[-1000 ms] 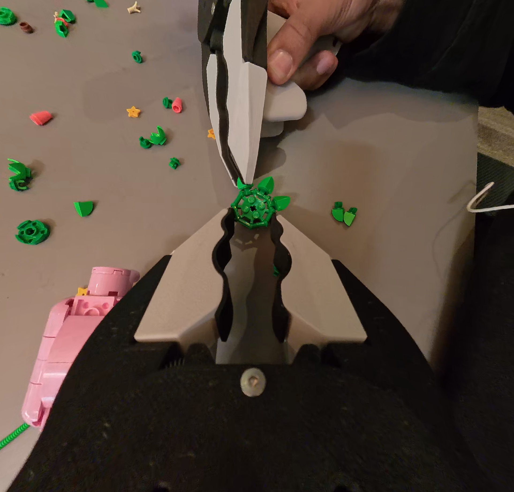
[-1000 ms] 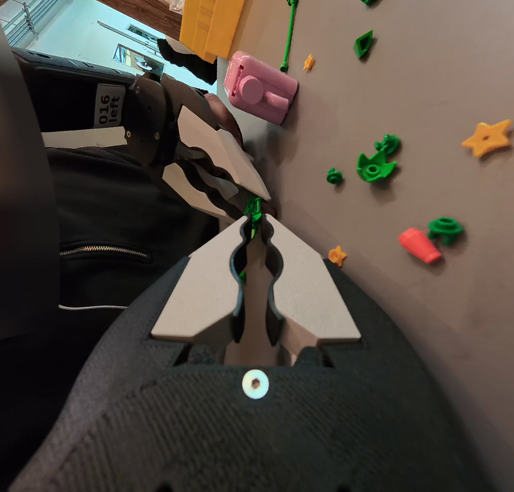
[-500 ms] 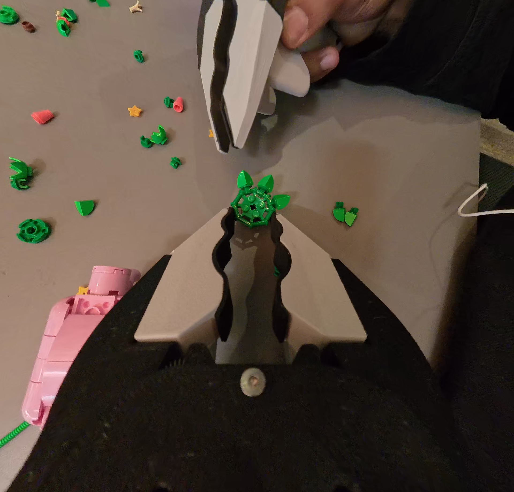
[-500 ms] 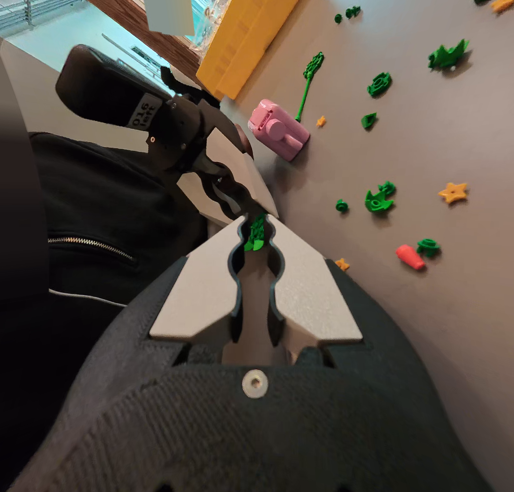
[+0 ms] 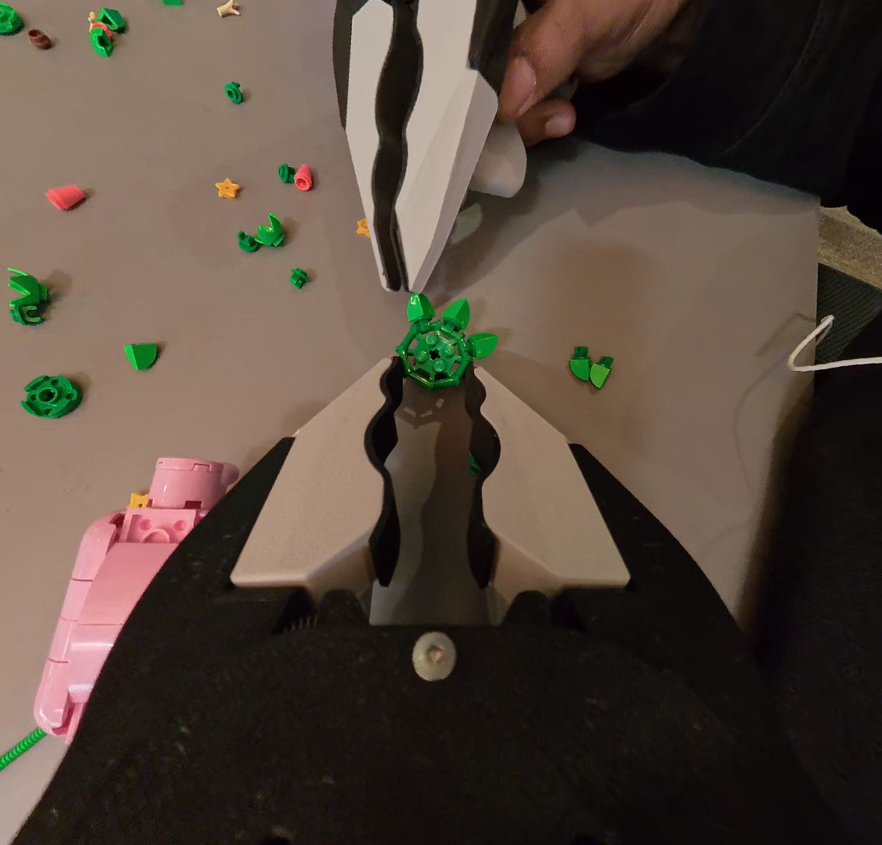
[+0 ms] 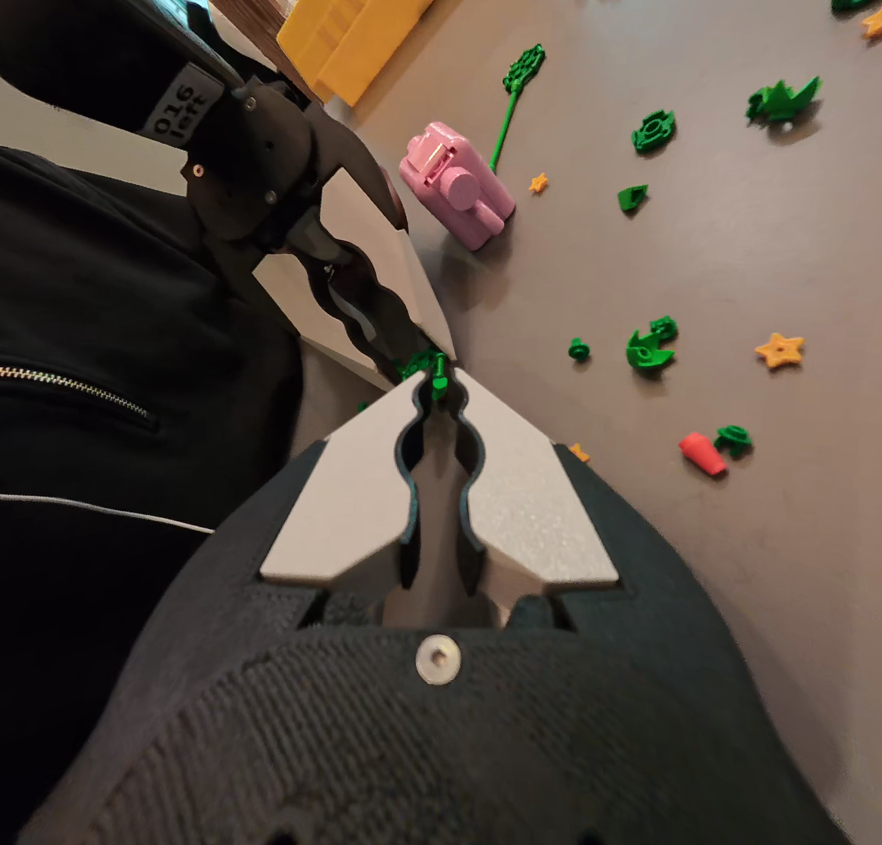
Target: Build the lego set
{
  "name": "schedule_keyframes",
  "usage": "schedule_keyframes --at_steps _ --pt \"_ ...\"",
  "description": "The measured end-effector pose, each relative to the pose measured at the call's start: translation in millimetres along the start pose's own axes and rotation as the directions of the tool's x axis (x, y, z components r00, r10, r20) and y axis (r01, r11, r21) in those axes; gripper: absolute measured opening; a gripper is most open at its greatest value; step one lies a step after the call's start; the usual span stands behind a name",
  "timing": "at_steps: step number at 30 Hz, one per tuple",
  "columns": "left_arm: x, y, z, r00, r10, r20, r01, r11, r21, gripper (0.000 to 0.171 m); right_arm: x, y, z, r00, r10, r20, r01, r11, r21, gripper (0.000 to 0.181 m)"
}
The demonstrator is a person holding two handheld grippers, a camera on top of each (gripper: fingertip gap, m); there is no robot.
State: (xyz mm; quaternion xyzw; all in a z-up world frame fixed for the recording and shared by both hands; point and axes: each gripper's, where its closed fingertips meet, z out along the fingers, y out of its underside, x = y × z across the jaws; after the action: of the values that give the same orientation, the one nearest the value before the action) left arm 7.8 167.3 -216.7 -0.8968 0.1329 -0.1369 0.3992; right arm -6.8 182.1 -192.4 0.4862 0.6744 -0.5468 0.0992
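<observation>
My left gripper [image 5: 433, 369] is shut on a green round web piece [image 5: 433, 355] and holds it just above the grey table [image 5: 644, 297]. Three green leaves stick out of the piece's far rim; the leftmost leaf [image 5: 419, 306] points up. My right gripper [image 5: 397, 288] comes down from above with its jaws together and nothing between them. Its tips touch the top of that leaf. In the right wrist view the leaf [image 6: 438, 383] sits right at my right gripper's tips [image 6: 439, 376], with the left gripper [image 6: 421, 363] just beyond.
Two loose leaves [image 5: 591, 369] lie right of the piece. A pink build [image 5: 119, 583] sits at the near left. Several green, orange and red parts are scattered across the left of the table. A yellow box [image 6: 367, 25] and a green stem [image 6: 513, 91] are farther off. The table edge [image 5: 813, 392] is close on the right. Both grippers' tips are close together, under 4 cm apart. Both grippers' tips are roughly 20 cm from the green stem [image 6: 513, 91].
The right gripper left the leaf on the web piece, lifted away, and has now come back down onto the leftmost leaf. The left gripper and the piece have stayed still.
</observation>
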Motion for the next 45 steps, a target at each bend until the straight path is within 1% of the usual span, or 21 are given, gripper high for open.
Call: schedule_keyframes --at_steps 2,8,13,17,20,24,30,34,37,39,42,45 --pt "-0.6 0.1 0.5 1.000 0.000 0.000 0.000 1.000 -0.001 0.022 1.1 3.1 1.7 1.000 0.008 -0.006 -0.009 1.000 -0.019 0.000" --pt "-1.6 0.5 1.5 1.000 0.002 -0.006 -0.002 1.000 -0.004 0.022 -0.2 4.4 1.2 0.999 0.033 0.014 -0.032 0.999 -0.020 0.000" --pt "-1.8 0.9 2.4 1.000 0.002 -0.013 -0.002 1.000 -0.007 0.022 2.3 6.4 2.9 0.999 0.037 -0.004 -0.037 0.999 -0.034 0.000" --pt "-3.0 1.1 2.7 1.000 0.002 -0.012 -0.002 1.000 -0.008 0.022 1.5 5.8 2.4 0.999 0.043 0.007 -0.043 0.999 -0.031 0.000" --pt "-4.0 1.2 2.9 1.000 0.001 -0.011 -0.001 1.000 -0.008 0.022 1.0 1.9 -0.3 0.998 0.053 0.021 -0.052 0.999 -0.004 0.000" --pt "-5.0 1.3 3.1 1.000 0.000 -0.011 0.000 1.000 -0.008 0.022 1.1 -1.9 -3.7 0.996 0.078 0.046 -0.079 0.997 0.025 0.002" --pt "-6.3 1.6 3.2 1.000 -0.003 -0.013 0.003 1.000 -0.010 0.022 0.5 4.6 1.2 0.996 0.081 0.041 -0.081 0.997 -0.020 0.010" --pt "-6.9 1.8 3.2 1.000 -0.002 -0.012 0.002 1.000 -0.011 0.021 0.7 5.2 1.5 0.994 0.097 0.047 -0.096 0.995 -0.023 0.013" --pt "-7.1 1.7 2.7 1.000 0.004 -0.008 -0.004 1.000 -0.009 0.021 1.3 1.5 -0.6 0.994 0.097 0.046 -0.097 0.995 0.004 0.016" --pt "-6.2 -0.2 0.8 0.999 0.037 0.014 -0.037 0.999 0.008 0.021 0.2 -6.0 -4.4 0.996 0.079 0.051 -0.081 0.995 0.051 0.017" --pt "-3.9 -2.0 -1.0 0.998 0.061 0.018 -0.061 0.998 0.024 0.033 -2.5 -20.9 -13.1 0.998 0.039 0.043 -0.045 0.989 0.142 0.019" --pt "-4.0 -2.7 -2.1 0.999 0.036 -0.004 -0.036 0.999 0.032 0.035 -0.2 -29.4 -21.6 1.000 -0.002 -0.007 0.003 0.981 0.192 0.019"
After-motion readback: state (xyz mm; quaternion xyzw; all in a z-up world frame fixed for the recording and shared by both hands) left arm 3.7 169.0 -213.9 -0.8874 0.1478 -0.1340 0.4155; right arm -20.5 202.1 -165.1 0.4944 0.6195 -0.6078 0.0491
